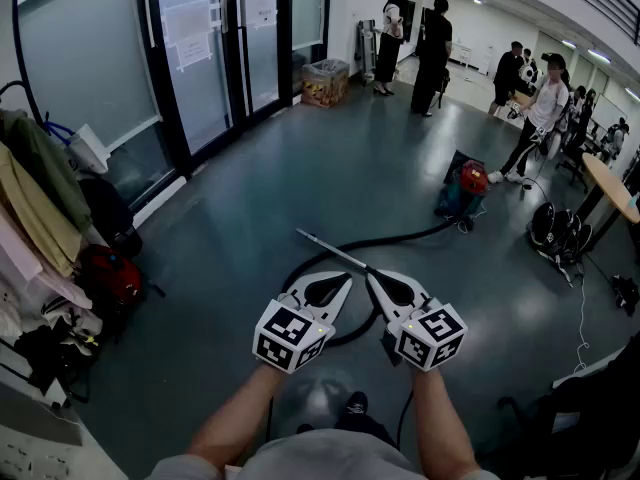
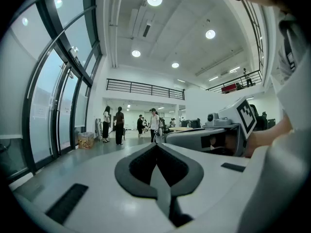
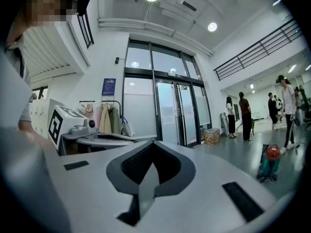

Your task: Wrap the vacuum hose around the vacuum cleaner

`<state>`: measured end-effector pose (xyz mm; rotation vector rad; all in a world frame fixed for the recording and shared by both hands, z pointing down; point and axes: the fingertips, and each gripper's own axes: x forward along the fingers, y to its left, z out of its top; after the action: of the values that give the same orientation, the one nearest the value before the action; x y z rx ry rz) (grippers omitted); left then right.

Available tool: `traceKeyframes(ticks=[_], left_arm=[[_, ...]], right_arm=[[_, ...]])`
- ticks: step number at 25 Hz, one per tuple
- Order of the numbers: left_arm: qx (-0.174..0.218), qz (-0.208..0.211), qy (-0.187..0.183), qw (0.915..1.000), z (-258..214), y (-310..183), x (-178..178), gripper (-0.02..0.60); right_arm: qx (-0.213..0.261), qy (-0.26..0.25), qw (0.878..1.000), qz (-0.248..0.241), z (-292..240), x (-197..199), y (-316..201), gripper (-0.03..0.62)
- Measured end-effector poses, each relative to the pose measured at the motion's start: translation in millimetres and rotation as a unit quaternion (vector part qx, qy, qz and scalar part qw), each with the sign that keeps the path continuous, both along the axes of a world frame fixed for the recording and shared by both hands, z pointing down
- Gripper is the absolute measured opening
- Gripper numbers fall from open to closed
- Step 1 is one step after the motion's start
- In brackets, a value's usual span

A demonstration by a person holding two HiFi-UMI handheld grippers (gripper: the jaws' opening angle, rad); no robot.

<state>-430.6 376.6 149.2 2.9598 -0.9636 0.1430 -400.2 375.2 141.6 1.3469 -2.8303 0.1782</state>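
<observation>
Both jaw pairs are closed tip to tip with nothing between them: my left gripper [image 1: 346, 280] and right gripper [image 1: 372, 275] are held level side by side, their white shells nearly meeting at the points. Below and beyond them on the floor [image 1: 300, 168] lies the vacuum hose [image 1: 400, 237], a black ribbed tube that runs from the vacuum cleaner [image 1: 463, 190] toward me, then curves into a loop that passes under the grippers in the head view. A thin metal wand [image 1: 328, 247] slants across that loop, its near end showing just past the jaw tips; neither gripper holds it. The vacuum cleaner, a squat red and teal canister, stands well apart, ahead and to my right. The floor is smooth, dark grey-green and glossy, catching the ceiling lights. On the left are tall black-framed glass doors [image 1: 205, 48], and nearer me a rack of hanging coats [image 1: 35, 203] above a red bag [image 1: 110, 273]. A box [image 1: 325, 81] sits by the doors, and several people [image 1: 432, 53] stand at the far end of the hall.
</observation>
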Motion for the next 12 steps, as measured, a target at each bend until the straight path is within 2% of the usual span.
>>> traceKeyframes(ticks=[6,12], left_arm=[[0.001,0.003,-0.002,1.0000,2.2,-1.1,0.3,0.006],[-0.001,0.001,-0.002,1.0000,4.2,-3.3,0.7,0.006]], right_arm=[[-0.002,-0.015,1.000,0.004,1.8,0.0,-2.8,0.003],[-0.005,-0.004,1.000,0.000,4.2,-0.4,-4.9,0.003]])
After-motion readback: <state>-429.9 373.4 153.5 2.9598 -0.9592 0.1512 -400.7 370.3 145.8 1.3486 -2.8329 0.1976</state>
